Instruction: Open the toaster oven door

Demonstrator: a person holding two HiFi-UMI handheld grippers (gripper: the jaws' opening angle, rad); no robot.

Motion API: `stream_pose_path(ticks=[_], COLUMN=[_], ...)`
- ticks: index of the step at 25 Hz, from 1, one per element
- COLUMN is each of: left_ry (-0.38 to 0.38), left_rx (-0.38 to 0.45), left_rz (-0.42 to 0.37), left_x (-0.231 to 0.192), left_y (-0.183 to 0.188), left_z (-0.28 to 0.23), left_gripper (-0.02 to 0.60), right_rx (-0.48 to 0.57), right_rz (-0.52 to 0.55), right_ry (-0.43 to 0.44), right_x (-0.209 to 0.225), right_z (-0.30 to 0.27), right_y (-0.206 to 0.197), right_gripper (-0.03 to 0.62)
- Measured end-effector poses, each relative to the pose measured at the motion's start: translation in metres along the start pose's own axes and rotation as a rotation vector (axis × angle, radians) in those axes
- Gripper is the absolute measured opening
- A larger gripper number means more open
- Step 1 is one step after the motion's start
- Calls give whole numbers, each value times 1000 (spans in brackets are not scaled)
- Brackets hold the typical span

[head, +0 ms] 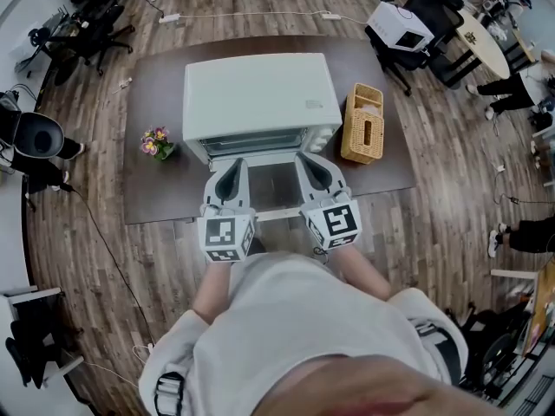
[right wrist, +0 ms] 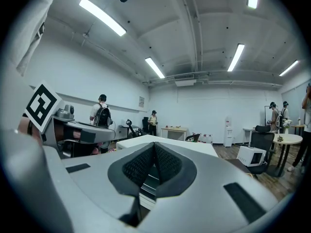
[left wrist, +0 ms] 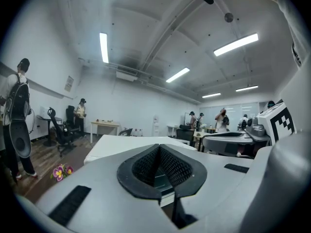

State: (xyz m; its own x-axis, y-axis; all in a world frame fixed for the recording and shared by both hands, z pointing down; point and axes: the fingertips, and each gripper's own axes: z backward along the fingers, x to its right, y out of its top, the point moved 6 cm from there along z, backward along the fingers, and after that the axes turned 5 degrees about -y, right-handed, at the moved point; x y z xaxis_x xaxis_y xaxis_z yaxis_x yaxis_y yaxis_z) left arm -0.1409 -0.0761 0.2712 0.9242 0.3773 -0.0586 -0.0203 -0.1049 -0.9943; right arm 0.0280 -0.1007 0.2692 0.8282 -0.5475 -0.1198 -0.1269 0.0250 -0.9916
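Observation:
A white toaster oven (head: pixel 260 102) stands on a dark brown table (head: pixel 156 76). Its glass door (head: pixel 273 185) looks folded down flat toward me, with a pale handle strip (head: pixel 279 215) at its near edge. My left gripper (head: pixel 232 168) rests along the door's left side and my right gripper (head: pixel 310 163) along its right side. Both are shut with nothing between the pads. In the left gripper view the shut gripper (left wrist: pixel 160 152) points over the oven's white top (left wrist: pixel 131 147). The right gripper view shows the same, with the gripper (right wrist: pixel 154 149) in front of the oven (right wrist: pixel 163 141).
A small pot of flowers (head: pixel 157 143) sits left of the oven and a wicker basket (head: pixel 364 124) right of it. Office chairs, desks and several people stand around the room. A white box-like appliance (head: pixel 399 26) sits beyond the table at the right.

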Motion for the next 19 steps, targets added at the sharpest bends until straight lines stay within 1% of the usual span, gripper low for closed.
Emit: stream_pose_path(ticks=[10, 19], left_ry=[-2, -20], left_rx=[-5, -9], left_rz=[10, 8], left_x=[0, 8], left_y=[-5, -5], left_z=[-4, -7], left_gripper=[18, 18], right_rx=[4, -2], right_rz=[-3, -10], right_ry=[-22, -29], right_x=[7, 12], right_z=[0, 5], right_y=[-2, -3], right_gripper=[-3, -3])
